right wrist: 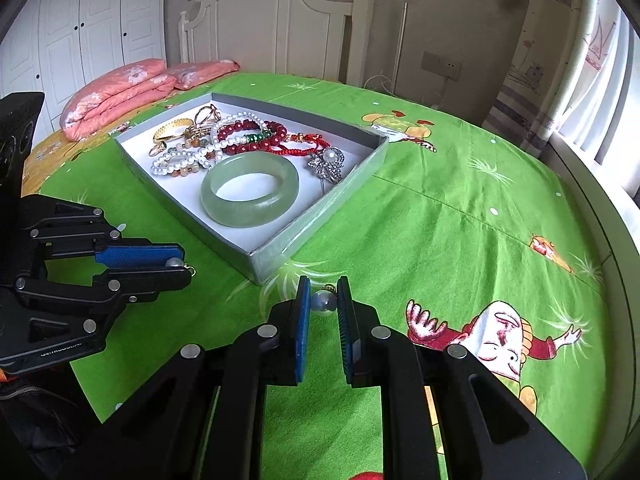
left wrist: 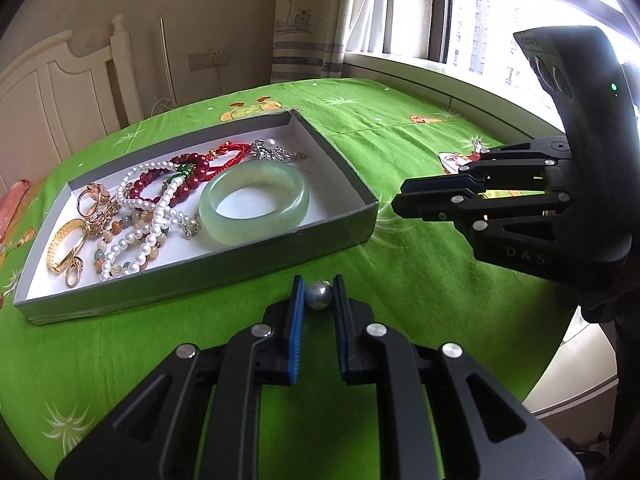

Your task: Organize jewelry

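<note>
Jaws on the left gripper [left wrist: 317,295] are clamped on a pearl earring [left wrist: 318,295], held right at the blue pad tips; in the right wrist view the same pearl [right wrist: 175,263] sits at the tip of that gripper with a small gold hook sticking out. Right gripper [right wrist: 324,302] jaws pinch a second pearl earring [right wrist: 323,303], gold loop on top, also at the tips. From the left wrist view the right gripper [left wrist: 404,196] looks closed, its pearl hidden there.

Both grippers hover over the green bedsheet [right wrist: 440,208], just short of the near edge of the grey tray [left wrist: 200,280], one at each near corner.

Tray contents:
- jade bangle [left wrist: 254,202], lying flat, nearest the grippers
- pearl necklace [left wrist: 140,216] tangled with dark red beaded bracelet [left wrist: 192,168] and a mixed-colour bead strand
- red cord bracelet [left wrist: 230,156] toward the far side
- silver brooch with a pearl [right wrist: 329,162], beside the bangle
- gold bangle and rings [left wrist: 74,240] at the tray's far-left end

Pink folded quilt [right wrist: 116,96] lies beyond the tray, near the white headboard [right wrist: 276,20].
</note>
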`<state>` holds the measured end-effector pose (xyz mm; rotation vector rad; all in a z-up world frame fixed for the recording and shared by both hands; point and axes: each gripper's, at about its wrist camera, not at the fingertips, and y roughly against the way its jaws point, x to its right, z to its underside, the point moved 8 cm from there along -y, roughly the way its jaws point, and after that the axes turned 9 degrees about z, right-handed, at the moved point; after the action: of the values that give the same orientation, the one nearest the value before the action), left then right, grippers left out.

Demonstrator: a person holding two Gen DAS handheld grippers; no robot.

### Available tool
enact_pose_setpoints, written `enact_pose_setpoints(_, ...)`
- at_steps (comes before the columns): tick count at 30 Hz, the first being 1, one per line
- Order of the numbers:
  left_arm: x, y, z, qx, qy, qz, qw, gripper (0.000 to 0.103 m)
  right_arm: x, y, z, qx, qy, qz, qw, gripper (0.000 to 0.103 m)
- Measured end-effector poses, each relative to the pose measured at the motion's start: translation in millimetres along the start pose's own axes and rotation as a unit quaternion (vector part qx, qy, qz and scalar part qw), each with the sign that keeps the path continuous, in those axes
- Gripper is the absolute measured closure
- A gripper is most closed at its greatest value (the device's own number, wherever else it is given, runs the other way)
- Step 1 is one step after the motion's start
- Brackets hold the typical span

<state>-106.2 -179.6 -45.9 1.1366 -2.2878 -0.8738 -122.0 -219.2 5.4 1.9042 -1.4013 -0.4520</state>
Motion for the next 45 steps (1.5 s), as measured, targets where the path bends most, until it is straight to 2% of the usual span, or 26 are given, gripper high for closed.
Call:
enact_pose_setpoints(6,-2,9,-1,0.009,-0.002,-0.002,1.0000,0.090,4,19,0,0.028,-0.024,0.017,0.999,0.089)
enact_pose_setpoints(18,-6,37,-20,0.052,-0.010,-0.022,0.9984,0.090,-10,41,-24,0.082,-0.046,0.011,0.996,0.089)
enact_pose_setpoints(23,-29,38,-53,0.071,0.030,0.009,0.9970,0.090,-32,30,-45,0.088,-0.032,0.004,0.996,0.089)
enact_pose_setpoints(28,-53,28,-76,0.080,0.066,0.034,0.9940,0.088,-45,3,-60,0.064,-0.032,-0.001,0.997,0.088)
enact_pose_setpoints(29,-57,27,-77,0.080,0.072,0.034,0.9936,0.084,-45,-1,-62,0.059,-0.035,0.003,0.998,0.088)
enact_pose_setpoints(31,-68,31,-79,0.093,0.084,0.015,0.9920,0.045,-45,-1,-66,0.064,-0.044,0.000,0.997,0.083)
enact_pose_setpoints(34,-86,45,-76,0.113,0.097,-0.006,0.9889,0.034,-42,2,-67,0.071,-0.070,-0.002,0.995,0.067)
enact_pose_setpoints(35,-93,50,-73,0.115,0.101,-0.014,0.9881,0.032,-40,4,-66,0.072,-0.085,-0.005,0.994,0.067)
enact_pose_setpoints(37,-108,62,-65,0.125,0.104,-0.050,0.9855,0.011,-38,6,-64,0.072,-0.116,-0.006,0.991,0.064)
enact_pose_setpoints(38,-115,70,-61,0.133,0.103,-0.070,0.9833,0.005,-40,7,-63,0.071,-0.126,-0.009,0.989,0.061)
enact_pose_setpoints(39,-121,79,-56,0.143,0.102,-0.087,0.9806,0.002,-45,8,-61,0.071,-0.129,-0.013,0.989,0.058)
enact_pose_setpoints(40,-127,86,-50,0.148,0.104,-0.102,0.9782,0.003,-51,10,-60,0.075,-0.130,-0.014,0.989,0.051)
enact_pose_setpoints(41,-132,91,-43,0.147,0.109,-0.112,0.9767,0.003,-56,12,-59,0.078,-0.133,-0.009,0.988,0.042)
enact_pose_setpoints(43,-143,97,-25,0.132,0.128,-0.131,0.9742,0.002,-68,16,-56,0.077,-0.148,0.001,0.986,0.032)
enact_pose_setpoints(45,-151,103,-9,0.128,0.139,-0.153,0.9700,0.002,-80,19,-54,0.080,-0.155,0.024,0.984,0.027)
